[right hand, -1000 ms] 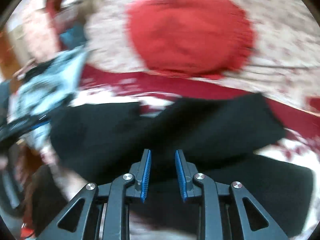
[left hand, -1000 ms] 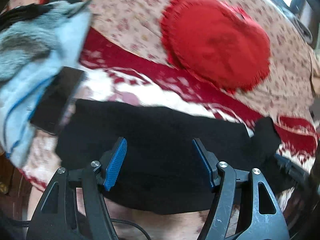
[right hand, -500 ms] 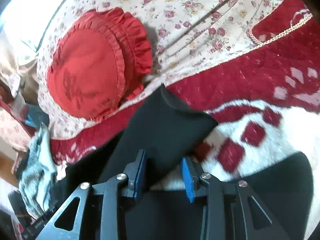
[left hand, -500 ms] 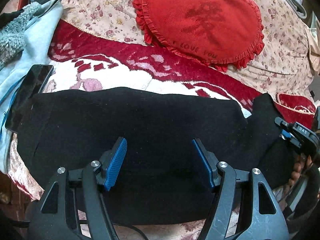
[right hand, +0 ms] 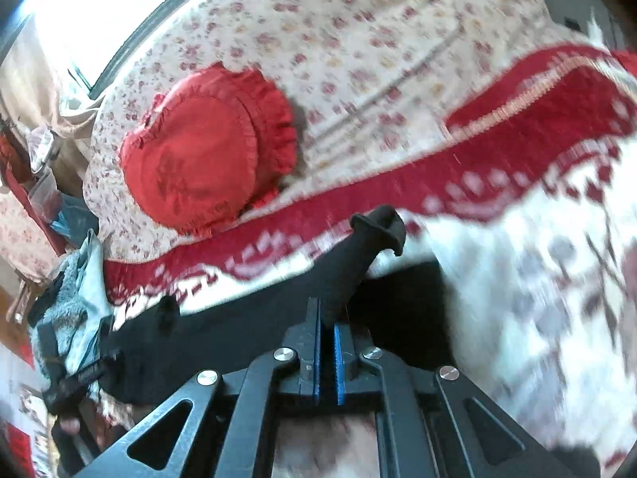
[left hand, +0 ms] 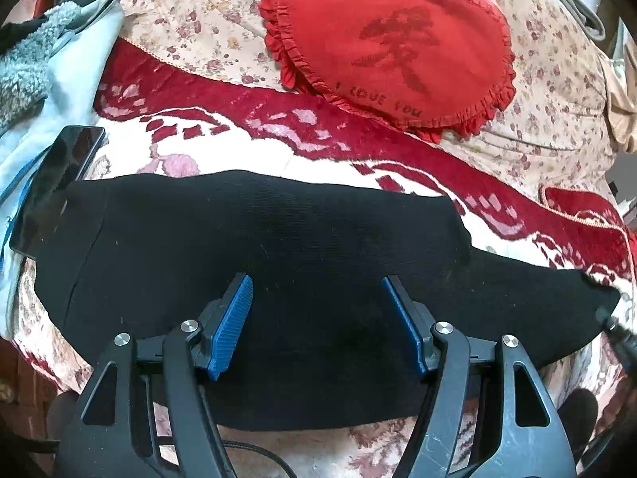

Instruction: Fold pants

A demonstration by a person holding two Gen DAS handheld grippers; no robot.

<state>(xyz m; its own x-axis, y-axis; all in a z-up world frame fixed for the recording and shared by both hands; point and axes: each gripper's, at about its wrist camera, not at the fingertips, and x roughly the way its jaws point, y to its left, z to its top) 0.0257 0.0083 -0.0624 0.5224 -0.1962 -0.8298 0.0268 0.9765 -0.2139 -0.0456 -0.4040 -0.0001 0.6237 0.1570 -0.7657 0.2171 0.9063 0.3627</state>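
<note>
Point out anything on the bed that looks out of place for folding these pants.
A dark phone lies at the left end of the black pants, its lower edge tucked under the fabric. It could get dragged or folded in. The right gripper is shut on the pants; the left gripper is open.

The right wrist view is smeared with motion: the patterned blanket (right hand: 537, 279) on the bed loses its design to streaks, and the red heart pillow (right hand: 203, 163) shows no readable lettering there. The black pants (right hand: 278, 338) vanish behind the right hand-held gripper (right hand: 326, 358), so where the pinched fold ends can't be made out. In the left wrist view, the pants' (left hand: 278, 259) near edge is covered by the left hand-held gripper (left hand: 318, 318), and their right end runs toward the frame's dark rim. A phone (left hand: 55, 183) lies partly under the pants. The grey fleece garment (left hand: 28, 63) is cut off at the left edge.
</note>
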